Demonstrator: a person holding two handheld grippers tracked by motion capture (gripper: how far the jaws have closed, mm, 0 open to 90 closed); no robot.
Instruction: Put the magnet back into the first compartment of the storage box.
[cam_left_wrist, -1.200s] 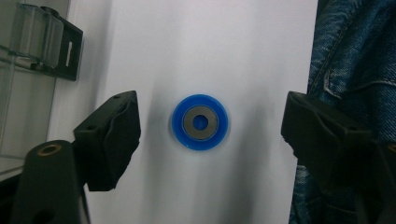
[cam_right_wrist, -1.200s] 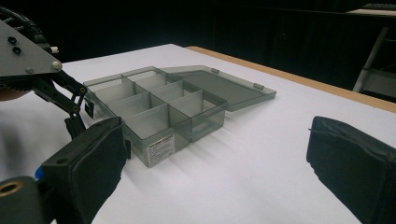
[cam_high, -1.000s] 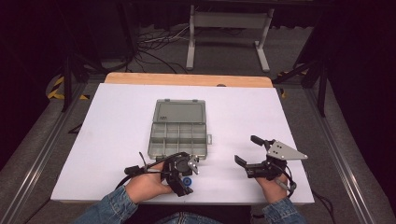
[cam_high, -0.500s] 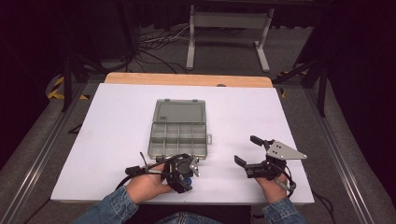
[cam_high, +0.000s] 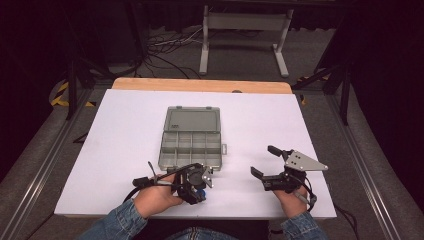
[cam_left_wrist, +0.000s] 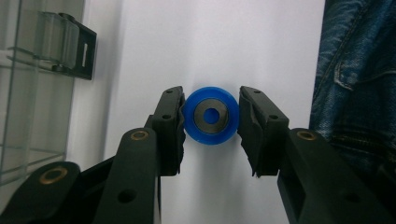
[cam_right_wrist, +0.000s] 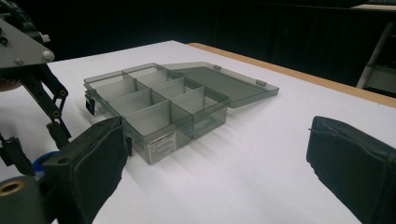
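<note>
Right gripper view puts the only label in the lower centre of the frame: a small white sticker on the front wall of the smoke-grey compartment box (cam_right_wrist: 159, 119), its print too fine for me to read. The box stands open, its lid laid flat behind it and its dividers bare.

The surface is a white tabletop (cam_high: 125, 150) with a strip of bare wood along its far edge. Around it the room is dark, with grey floor, loose cables and a pale metal stand at the top of the high view.

In the left gripper view the blue wheel (cam_left_wrist: 209, 116) sits at mid-frame on the white surface. It is a round blue disc with a dark grey metal ring set in its face and a blue hub in the middle. My left gripper (cam_left_wrist: 209, 122) has just been closing, and its two black pads now press the wheel from either side, grasping it. In the high view this grip is in the lower middle, just below the box's front edge.

My right gripper (cam_high: 263, 161), at the lower right of the high view, is released, jaws wide with nothing between them.
</note>
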